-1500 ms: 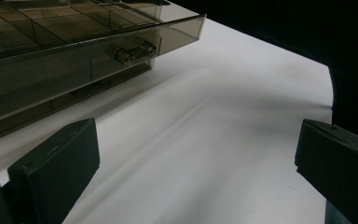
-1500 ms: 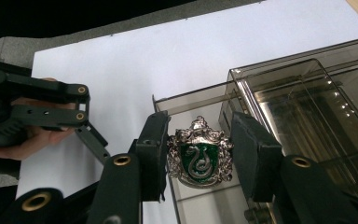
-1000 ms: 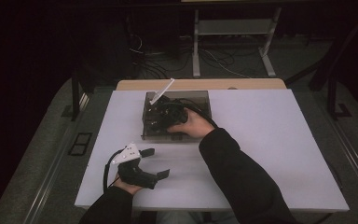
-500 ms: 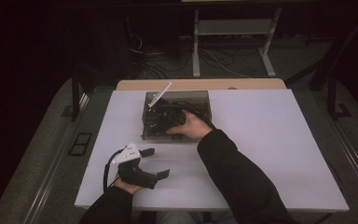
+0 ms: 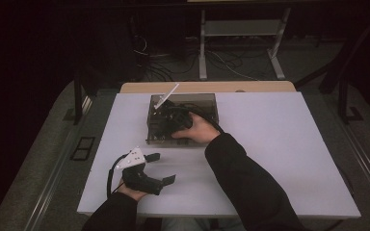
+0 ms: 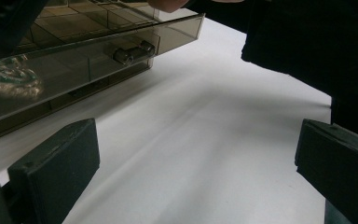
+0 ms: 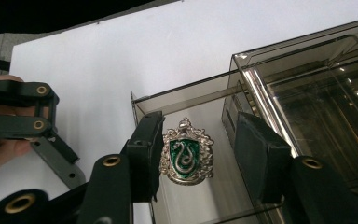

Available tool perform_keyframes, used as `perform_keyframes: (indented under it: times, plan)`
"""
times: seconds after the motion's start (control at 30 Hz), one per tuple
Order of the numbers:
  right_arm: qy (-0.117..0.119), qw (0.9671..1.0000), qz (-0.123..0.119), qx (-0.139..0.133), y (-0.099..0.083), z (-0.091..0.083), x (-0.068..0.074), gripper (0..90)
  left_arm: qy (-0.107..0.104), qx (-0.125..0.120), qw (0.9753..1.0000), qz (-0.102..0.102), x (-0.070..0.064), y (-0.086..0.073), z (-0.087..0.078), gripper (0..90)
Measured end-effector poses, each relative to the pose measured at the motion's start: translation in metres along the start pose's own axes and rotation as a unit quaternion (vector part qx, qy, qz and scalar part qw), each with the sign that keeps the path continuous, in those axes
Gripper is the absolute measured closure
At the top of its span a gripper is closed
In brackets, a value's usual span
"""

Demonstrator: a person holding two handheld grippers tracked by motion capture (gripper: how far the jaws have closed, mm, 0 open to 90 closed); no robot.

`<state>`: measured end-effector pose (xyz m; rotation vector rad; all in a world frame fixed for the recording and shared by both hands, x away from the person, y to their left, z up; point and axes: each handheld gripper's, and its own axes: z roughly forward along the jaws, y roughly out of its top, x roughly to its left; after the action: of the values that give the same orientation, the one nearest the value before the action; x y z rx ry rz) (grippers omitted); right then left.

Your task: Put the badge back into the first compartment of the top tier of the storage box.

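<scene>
Badge between the right gripper's jaws, its left edge hidden behind one jaw, contact with the pads unclear, smoked drawer box beyond the jaws cut off by the frame edge, badge in the left gripper view a blurred green smear behind the drawer front.

**Free room on the counter, tight room at the box**

The white counter is bare on its right half and along the near edge, so a hand can pass there freely. The smoky clear box stands at the far middle and blocks that part. Its pulled-out drawer is narrow: the right gripper stands over it with its jaws on both sides of the crest badge, close to the drawer walls. The left gripper rests near the front left, with open counter between its jaws.
</scene>
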<state>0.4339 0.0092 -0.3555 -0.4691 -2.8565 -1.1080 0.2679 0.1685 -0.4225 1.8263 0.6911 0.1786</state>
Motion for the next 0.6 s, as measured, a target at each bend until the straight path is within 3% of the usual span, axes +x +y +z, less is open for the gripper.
perform_keyframes:
  times: [0.43,0.6]
  plan:
    - [-0.022,0.9996,0.005,-0.018,-0.002,-0.021,0.004,34.0,0.0,-0.001,1.0,-0.002,0.0,0.0,0.0,0.0]
    - [-0.03,0.9992,0.014,-0.023,-0.007,-0.031,0.004,20.1,0.001,0.0,1.0,-0.001,0.0,0.0,0.0,0.0]
